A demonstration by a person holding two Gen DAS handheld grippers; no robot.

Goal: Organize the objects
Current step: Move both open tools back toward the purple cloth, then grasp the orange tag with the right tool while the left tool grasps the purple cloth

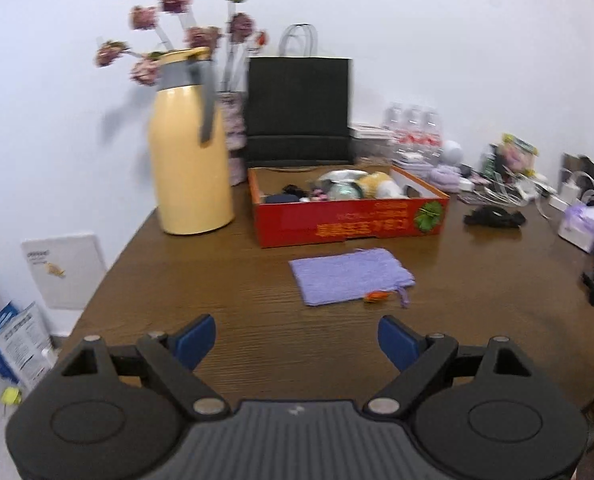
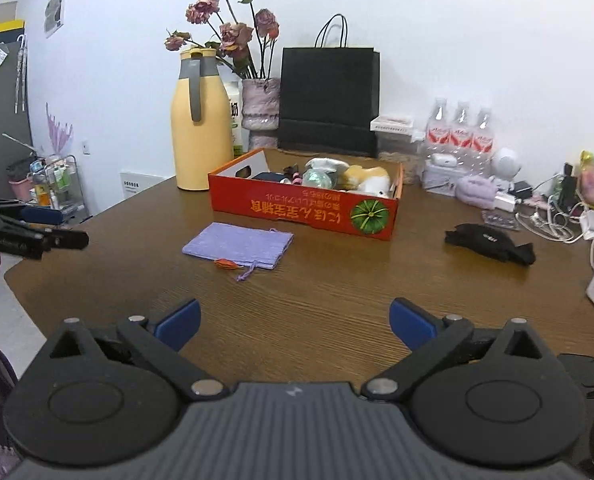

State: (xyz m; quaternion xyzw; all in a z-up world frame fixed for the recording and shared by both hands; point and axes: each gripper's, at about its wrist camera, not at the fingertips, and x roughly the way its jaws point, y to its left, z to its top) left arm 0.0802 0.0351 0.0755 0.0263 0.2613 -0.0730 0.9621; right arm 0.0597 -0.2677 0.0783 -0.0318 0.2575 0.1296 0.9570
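**Both claws empty, pouch lying loose: here's what we'd worry about**

We've got both claws spread wide with nothing between the pads: the left gripper (image 1: 297, 342) and the right gripper (image 2: 295, 322) each hang over bare wood at the near edge of the table (image 2: 337, 300).

What could go wrong, as we see it: the purple pouch (image 2: 239, 245) is flat and floppy, so a pinch from above could just push it along the wood or grab one layer. Its drawstring (image 2: 246, 274) trails toward us with a small orange bit (image 2: 225, 264) touching the near edge, and that could snag or get left behind. The red box (image 2: 305, 208) is already pretty full, so things could spill.

The pouch lies well ahead of both claws, left of centre from the right one, just near of the box. The black strap (image 2: 491, 242) sits far right, apart.
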